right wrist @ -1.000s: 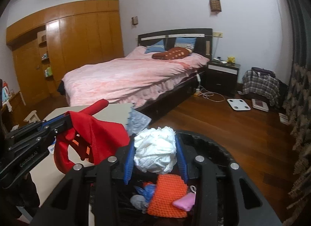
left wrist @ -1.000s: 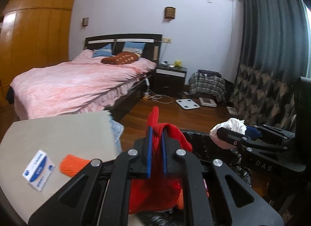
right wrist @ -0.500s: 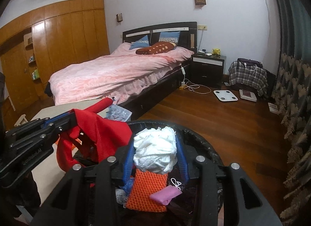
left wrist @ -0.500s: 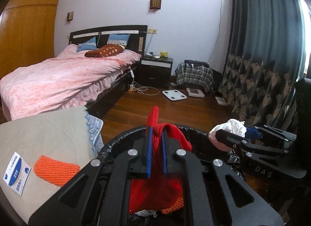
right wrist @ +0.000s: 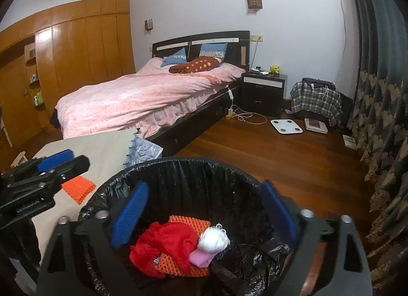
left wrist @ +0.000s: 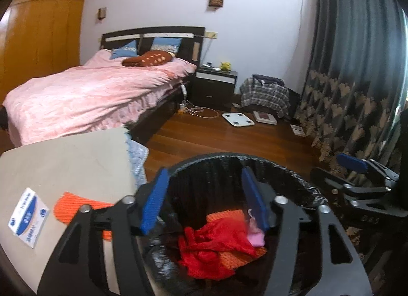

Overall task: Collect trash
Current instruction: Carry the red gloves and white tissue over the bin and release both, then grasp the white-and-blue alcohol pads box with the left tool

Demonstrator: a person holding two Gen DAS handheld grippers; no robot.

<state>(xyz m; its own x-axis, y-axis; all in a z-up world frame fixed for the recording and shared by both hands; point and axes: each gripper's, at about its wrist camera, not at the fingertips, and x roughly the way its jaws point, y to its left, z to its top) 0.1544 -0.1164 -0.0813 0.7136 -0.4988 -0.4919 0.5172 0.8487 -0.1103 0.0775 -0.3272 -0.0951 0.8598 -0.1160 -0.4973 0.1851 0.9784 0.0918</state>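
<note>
A black-lined trash bin [left wrist: 229, 157] [right wrist: 193, 161] stands beside the table, under both grippers. My left gripper [left wrist: 204, 194] hangs over it with its jaws opening and nothing between them. The red cloth [left wrist: 214, 250] [right wrist: 163, 245] lies loose in the bin. My right gripper [right wrist: 204, 204] is also above the bin, its jaws opening wide and bare. A white paper wad [right wrist: 213, 238] rests in the bin on a pink scrap [right wrist: 201, 257] and orange mesh [right wrist: 188, 222]. A second orange mesh piece [left wrist: 74, 206] [right wrist: 77, 187] and a blue-and-white packet [left wrist: 28, 217] lie on the table.
The beige table [left wrist: 63, 158] is left of the bin. Behind it are a pink bed [right wrist: 142, 97], a dark nightstand [right wrist: 262, 92], a white scale [right wrist: 285, 125] on the wooden floor and a patterned curtain [right wrist: 377, 107] at the right.
Both grippers went from shut to open. The red cloth dropped out of the left one and the white wad out of the right one, and both now lie in the bin.
</note>
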